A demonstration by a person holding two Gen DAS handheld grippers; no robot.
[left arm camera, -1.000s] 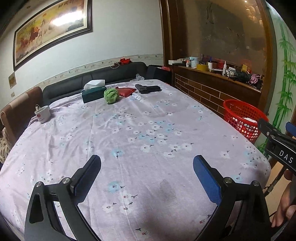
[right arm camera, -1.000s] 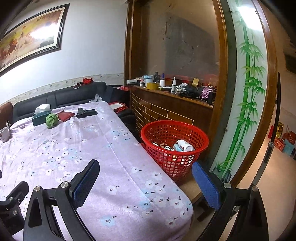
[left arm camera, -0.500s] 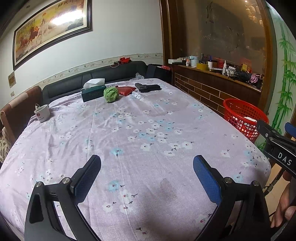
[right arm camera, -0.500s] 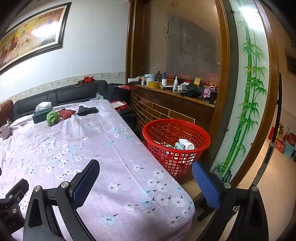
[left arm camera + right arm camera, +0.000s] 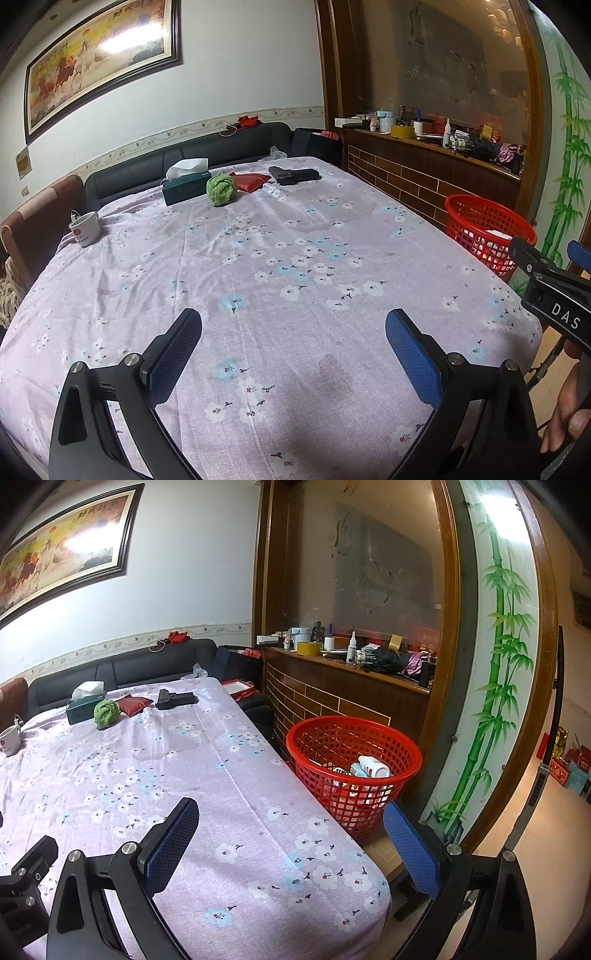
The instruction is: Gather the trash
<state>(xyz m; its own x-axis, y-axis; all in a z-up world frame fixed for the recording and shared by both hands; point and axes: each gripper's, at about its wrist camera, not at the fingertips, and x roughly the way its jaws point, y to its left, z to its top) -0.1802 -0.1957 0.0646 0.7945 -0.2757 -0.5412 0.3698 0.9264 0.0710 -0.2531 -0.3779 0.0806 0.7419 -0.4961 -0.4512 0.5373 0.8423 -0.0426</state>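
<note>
both grippers, left (image 5: 293, 328) and right (image 5: 290, 818), wide apart, holding nothing. trash already in red basket (image 5: 406, 751) beside table. probably between pickups; next calls for reach to far end: green wad (image 5: 221, 188), small white bits (image 5: 274, 191).

basket (image 5: 354, 771) right of table (image 5: 236, 812) | bottle (image 5: 373, 766) in basket | cup (image 5: 85, 228) at table's left edge

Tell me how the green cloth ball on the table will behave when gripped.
The green cloth looks like bunched fabric, so it will probably squash between the fingers and may unfold and hang limp. It seems light. Its rounded shape might roll slightly on the tablecloth if pushed.
</note>
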